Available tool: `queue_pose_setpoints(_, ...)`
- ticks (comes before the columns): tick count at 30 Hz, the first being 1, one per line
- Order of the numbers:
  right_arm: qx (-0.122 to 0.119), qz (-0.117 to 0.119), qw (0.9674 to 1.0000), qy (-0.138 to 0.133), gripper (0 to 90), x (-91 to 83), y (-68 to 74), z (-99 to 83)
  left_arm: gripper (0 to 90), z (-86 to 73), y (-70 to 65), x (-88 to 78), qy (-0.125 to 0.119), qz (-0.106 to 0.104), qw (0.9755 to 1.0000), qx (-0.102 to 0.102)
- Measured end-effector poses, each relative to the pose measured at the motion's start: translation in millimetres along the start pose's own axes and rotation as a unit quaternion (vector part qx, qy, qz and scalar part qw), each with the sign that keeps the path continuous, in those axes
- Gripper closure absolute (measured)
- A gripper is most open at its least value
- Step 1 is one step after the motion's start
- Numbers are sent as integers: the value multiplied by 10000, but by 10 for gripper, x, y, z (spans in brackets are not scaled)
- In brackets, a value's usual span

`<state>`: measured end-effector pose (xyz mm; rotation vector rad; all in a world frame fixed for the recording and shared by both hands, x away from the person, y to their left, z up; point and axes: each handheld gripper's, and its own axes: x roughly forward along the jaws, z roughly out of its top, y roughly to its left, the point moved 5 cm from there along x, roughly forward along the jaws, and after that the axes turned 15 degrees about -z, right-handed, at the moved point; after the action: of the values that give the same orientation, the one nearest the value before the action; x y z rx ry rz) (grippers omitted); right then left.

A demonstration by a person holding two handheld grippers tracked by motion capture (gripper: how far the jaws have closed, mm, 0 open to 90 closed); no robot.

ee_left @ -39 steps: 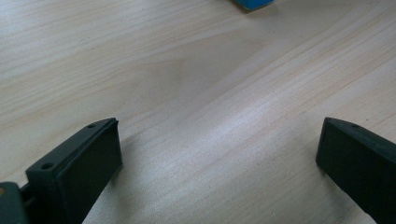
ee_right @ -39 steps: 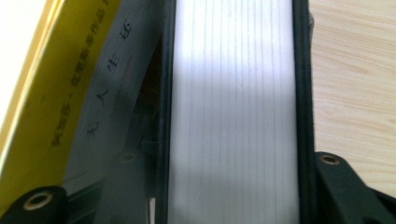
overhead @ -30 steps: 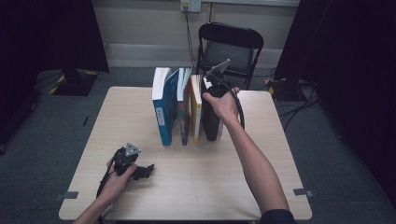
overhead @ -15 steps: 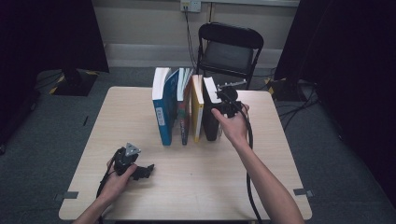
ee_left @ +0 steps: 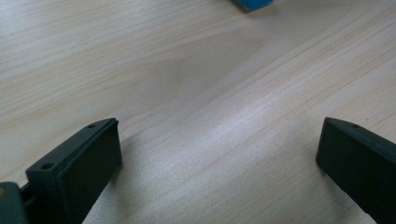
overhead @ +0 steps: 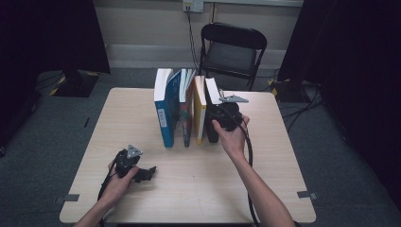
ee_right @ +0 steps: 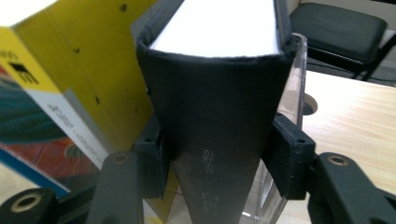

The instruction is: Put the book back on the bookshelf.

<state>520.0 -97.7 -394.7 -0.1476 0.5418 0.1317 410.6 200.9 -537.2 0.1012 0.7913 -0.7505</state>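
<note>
Right gripper (ee_right: 215, 172) has just been closing on the black book (ee_right: 219, 116), jaws astride its spine, pads at or near the covers; firm grip unclear. Book stands at the right end of the row near the table's (overhead: 283, 161) far edge, not pulled out yet. Left gripper (overhead: 142, 174) rests wide open, near-left corner.

Yellow book (ee_right: 88, 65) crowds black book (ee_right: 219, 107) — right flank open.
</note>
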Motion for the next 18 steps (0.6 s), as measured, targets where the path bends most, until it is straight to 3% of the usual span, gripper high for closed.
queue_pose_setpoints(6,276,-105,9994,203,489,-8,26,54,0,0,0,0,0,-2,10000,-1)
queue_pose_setpoints(7,438,-134,9985,289,490,-16,35,93,0,0,0,0,0,-2,10000,-2)
queue_pose_setpoints(10,540,-196,9979,289,487,-14,80,121,0,0,0,0,-2,-1,10000,-2)
queue_pose_setpoints(12,520,-195,9982,227,479,-15,119,108,0,0,0,0,-1,-1,10000,-1)
queue_pose_setpoints(14,349,-107,9992,167,459,-16,159,68,0,0,0,0,-2,-3,10000,-1)
queue_pose_setpoints(18,373,18,9992,132,450,-9,114,47,0,0,-1,0,-3,-2,10000,-2)
